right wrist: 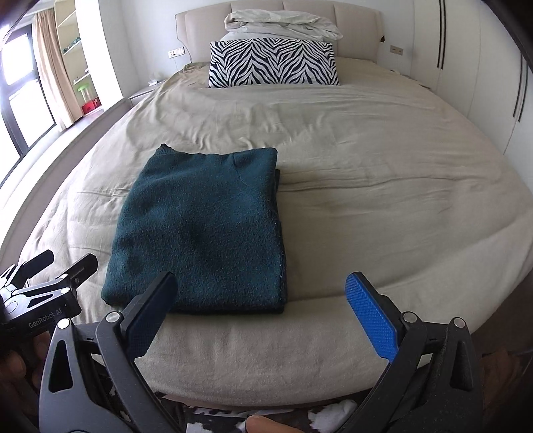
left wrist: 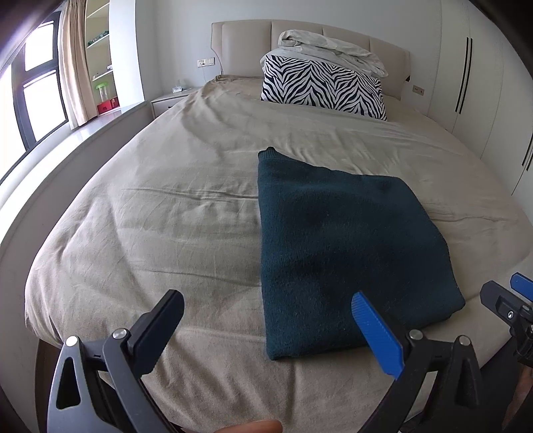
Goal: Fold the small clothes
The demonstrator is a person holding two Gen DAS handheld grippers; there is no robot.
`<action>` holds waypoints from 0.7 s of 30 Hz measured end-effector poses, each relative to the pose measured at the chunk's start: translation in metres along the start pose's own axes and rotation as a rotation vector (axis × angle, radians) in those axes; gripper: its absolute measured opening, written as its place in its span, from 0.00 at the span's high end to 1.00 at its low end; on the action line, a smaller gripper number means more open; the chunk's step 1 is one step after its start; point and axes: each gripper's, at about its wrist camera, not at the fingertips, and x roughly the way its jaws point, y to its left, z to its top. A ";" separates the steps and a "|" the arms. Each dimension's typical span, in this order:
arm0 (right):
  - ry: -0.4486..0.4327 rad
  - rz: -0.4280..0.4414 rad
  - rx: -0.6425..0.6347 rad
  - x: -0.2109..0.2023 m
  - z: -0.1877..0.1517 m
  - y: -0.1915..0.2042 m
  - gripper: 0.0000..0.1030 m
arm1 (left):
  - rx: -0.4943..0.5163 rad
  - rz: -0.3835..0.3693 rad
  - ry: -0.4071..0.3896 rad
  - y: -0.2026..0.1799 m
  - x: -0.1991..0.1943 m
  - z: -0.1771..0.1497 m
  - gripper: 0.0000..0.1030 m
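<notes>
A dark teal knitted garment (left wrist: 346, 246) (right wrist: 203, 229) lies folded into a flat rectangle on the beige bed sheet (left wrist: 166, 216) (right wrist: 383, 200), close to the foot edge. My left gripper (left wrist: 266, 309) hovers open over the sheet, its blue finger above the garment's near corner and its black finger to the left of the cloth. My right gripper (right wrist: 263, 293) is open too, held just short of the garment's near edge, with nothing between the fingers. The left gripper (right wrist: 66, 263) shows at the lower left of the right wrist view.
A zebra-print pillow (left wrist: 323, 86) (right wrist: 273, 63) and a crumpled pale duvet (left wrist: 333, 50) rest against the padded headboard (right wrist: 200, 20). A window, curtain and shelves (left wrist: 96, 60) stand on the left, white wardrobe doors (left wrist: 483, 83) on the right. A bedside table (left wrist: 170, 100) sits left of the headboard.
</notes>
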 end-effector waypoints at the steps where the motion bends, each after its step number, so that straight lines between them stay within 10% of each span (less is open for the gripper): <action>1: 0.001 -0.001 -0.003 0.001 0.000 0.001 0.00 | 0.000 -0.001 0.002 0.000 0.000 0.000 0.00; 21: 0.016 0.010 -0.025 0.006 -0.002 0.015 0.00 | -0.004 -0.004 0.030 0.001 0.010 -0.004 0.00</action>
